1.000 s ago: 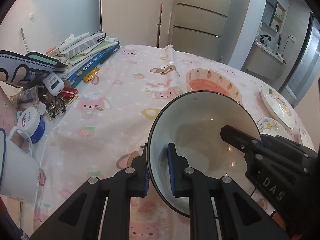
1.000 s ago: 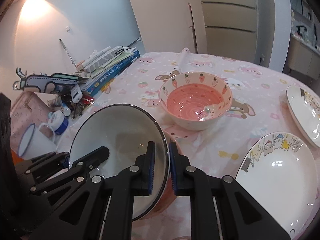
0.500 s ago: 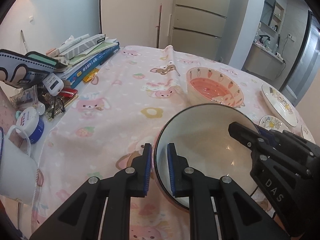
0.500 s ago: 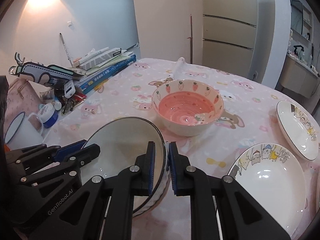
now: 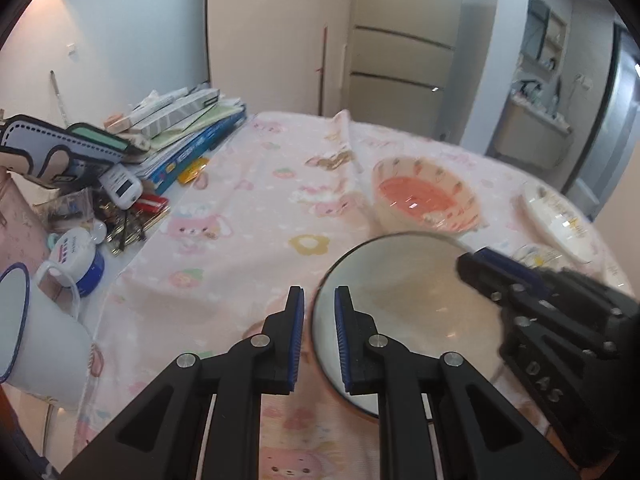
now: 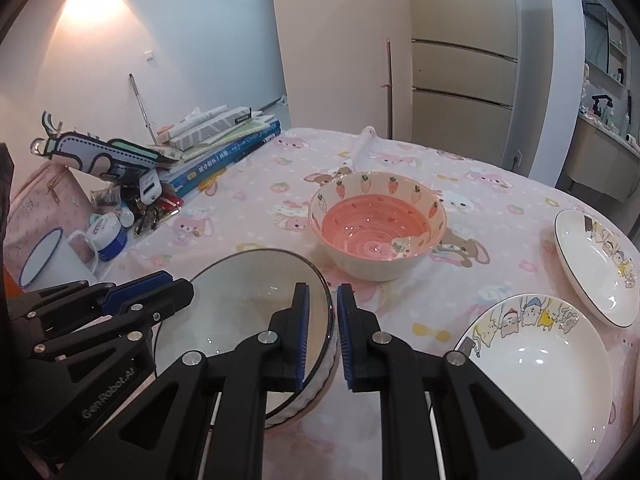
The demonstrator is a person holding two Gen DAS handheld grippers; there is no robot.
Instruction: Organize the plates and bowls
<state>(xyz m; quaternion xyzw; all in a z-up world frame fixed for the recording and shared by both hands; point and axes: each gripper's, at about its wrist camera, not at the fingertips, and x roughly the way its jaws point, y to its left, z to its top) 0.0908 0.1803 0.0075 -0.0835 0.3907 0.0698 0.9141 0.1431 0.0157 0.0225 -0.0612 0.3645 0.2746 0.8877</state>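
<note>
A white bowl with a dark rim (image 5: 404,300) (image 6: 240,300) rests on the pink cartoon tablecloth (image 5: 248,216) near the front edge. My left gripper (image 5: 319,336) is open, its jaws astride the bowl's left rim with a gap on both sides. My right gripper (image 6: 323,332) is open too, its jaws astride the right rim. A pink bowl with strawberry print (image 6: 376,226) (image 5: 426,200) stands behind it. Two white cartoon plates lie to the right, one near (image 6: 540,356) and one farther back (image 6: 596,264).
At the table's left side are a stack of books (image 6: 216,144), a blue-and-white pouch (image 6: 96,156), a white enamel mug (image 5: 36,332), a small jar (image 5: 78,260) and small clutter. Cabinets and a doorway stand behind the table.
The white bowl came down from a tilted hold onto the cloth. Both grippers opened slightly and released its rim.
</note>
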